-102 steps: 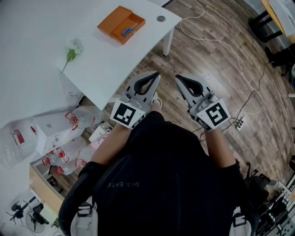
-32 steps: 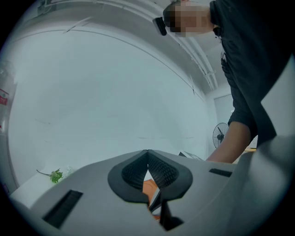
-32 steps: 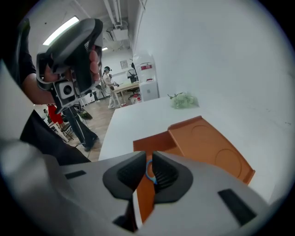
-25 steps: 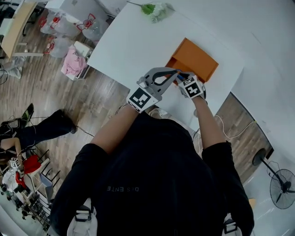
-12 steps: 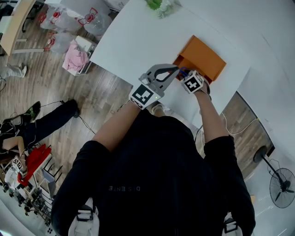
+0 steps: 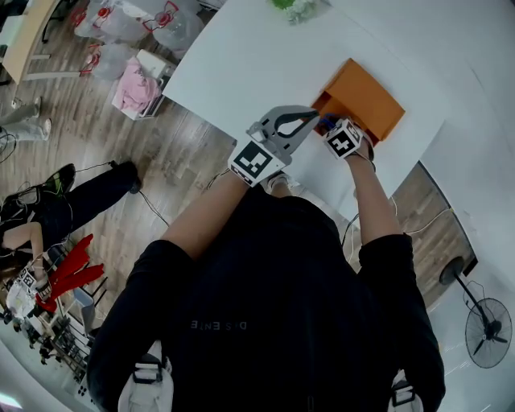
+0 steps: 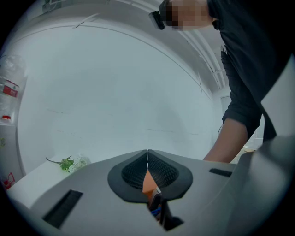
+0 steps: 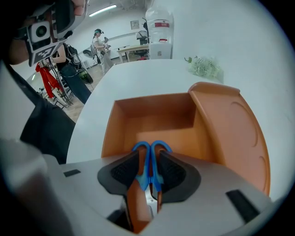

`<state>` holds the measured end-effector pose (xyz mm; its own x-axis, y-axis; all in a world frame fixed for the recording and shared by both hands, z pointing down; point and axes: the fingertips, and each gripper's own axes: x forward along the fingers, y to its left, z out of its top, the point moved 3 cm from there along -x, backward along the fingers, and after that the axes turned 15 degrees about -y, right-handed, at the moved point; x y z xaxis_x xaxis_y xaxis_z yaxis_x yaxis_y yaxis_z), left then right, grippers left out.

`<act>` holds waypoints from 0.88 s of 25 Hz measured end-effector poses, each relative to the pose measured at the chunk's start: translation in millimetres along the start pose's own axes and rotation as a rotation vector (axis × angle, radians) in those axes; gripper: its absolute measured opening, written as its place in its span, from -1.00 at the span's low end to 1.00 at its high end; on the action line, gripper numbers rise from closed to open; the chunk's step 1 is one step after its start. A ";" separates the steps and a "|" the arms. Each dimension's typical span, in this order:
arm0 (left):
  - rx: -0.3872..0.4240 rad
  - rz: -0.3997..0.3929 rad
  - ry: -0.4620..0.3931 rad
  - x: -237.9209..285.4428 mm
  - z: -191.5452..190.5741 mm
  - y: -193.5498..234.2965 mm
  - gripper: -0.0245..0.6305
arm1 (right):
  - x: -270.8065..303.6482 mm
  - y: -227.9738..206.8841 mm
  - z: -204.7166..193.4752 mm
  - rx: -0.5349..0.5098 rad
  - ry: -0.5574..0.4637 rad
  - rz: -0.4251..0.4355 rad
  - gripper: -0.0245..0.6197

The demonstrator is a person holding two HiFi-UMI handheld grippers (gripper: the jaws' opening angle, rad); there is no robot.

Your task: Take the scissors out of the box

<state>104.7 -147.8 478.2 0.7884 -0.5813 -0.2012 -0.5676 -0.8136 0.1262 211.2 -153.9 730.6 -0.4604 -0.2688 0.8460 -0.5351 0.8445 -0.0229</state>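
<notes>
With jaws just spread astride the scissors (image 8: 155,148) handles, the right gripper (image 8: 148,168) may pinch off-centre and drop them into the box (image 8: 152,113).

I observed blue-handled scissors (image 8: 148,162) inside the open orange box (image 8: 156,120), handles toward 12 o'clock, lid (image 8: 230,133) at 3 o'clock.

table (image 6: 241,72) white | flower sprig (image 6: 294,8) on table | fan (image 6: 488,330) on floor | pink cloth (image 6: 133,87) beside table
</notes>
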 end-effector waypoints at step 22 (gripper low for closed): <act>0.020 0.015 -0.023 -15.6 13.4 -1.4 -0.86 | -42.6 13.1 33.1 0.027 -0.243 -0.094 -0.67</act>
<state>90.0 -137.4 468.1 0.7744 -0.5926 -0.2214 -0.5840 -0.8043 0.1100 200.3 -146.7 676.6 -0.5627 -0.4517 0.6924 -0.6007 0.7988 0.0329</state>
